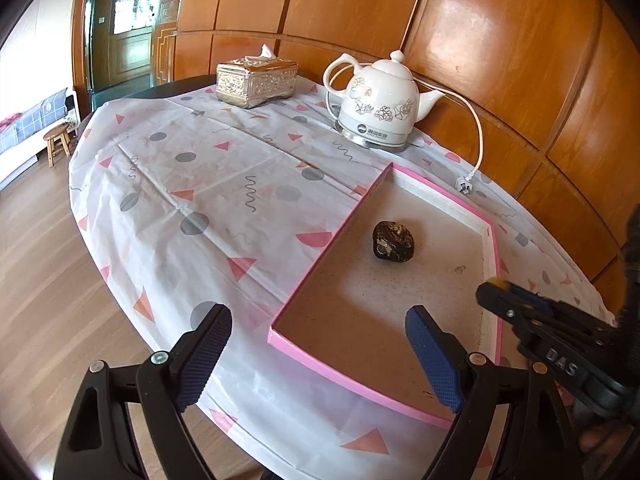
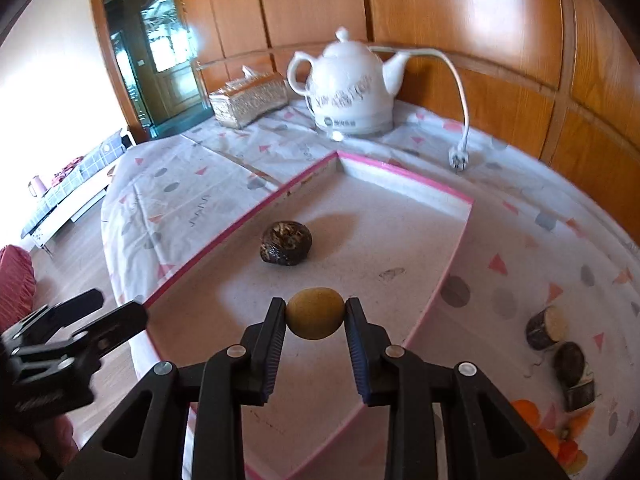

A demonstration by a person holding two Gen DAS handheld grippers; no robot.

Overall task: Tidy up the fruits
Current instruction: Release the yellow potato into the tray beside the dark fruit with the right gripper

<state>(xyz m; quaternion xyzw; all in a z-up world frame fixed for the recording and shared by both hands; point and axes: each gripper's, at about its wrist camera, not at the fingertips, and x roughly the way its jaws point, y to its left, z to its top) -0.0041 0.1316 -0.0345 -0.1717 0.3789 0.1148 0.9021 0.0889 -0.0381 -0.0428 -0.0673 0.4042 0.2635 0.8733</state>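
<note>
my right tongs (image 2: 316, 317) are clamped on a small round tan fruit (image 2: 316, 312), one pad on each side of it, and it hangs over the near part of the pink-edged tray (image 2: 404, 182) without touching the floor of it. my left tongs (image 1: 320, 354) stand wide apart with nothing between them, hovering over the near left corner of that same tray, partly above the tablecloth (image 1: 192, 168).

further in, one dark wrinkled fruit (image 2: 286, 243) already lies on the tray floor, about in the middle and well apart from the walls. i count that one as done. the tan fruit i carry is, by my reckoning, the second one on its way in; it only needs setting down and letting go.

what is left lies off to the right, outside the tray on the cloth: two dark cut pieces (image 2: 546, 327) near each other, a third piece just nearer, and something orange (image 2: 532, 410) at the near right edge, too cut off to name. so i judge the job to be early, with most pieces waiting.

at the far side stand a white kettle (image 2: 348, 84) with its loose cord and a tissue box (image 2: 250, 98), neither in my way.
</note>
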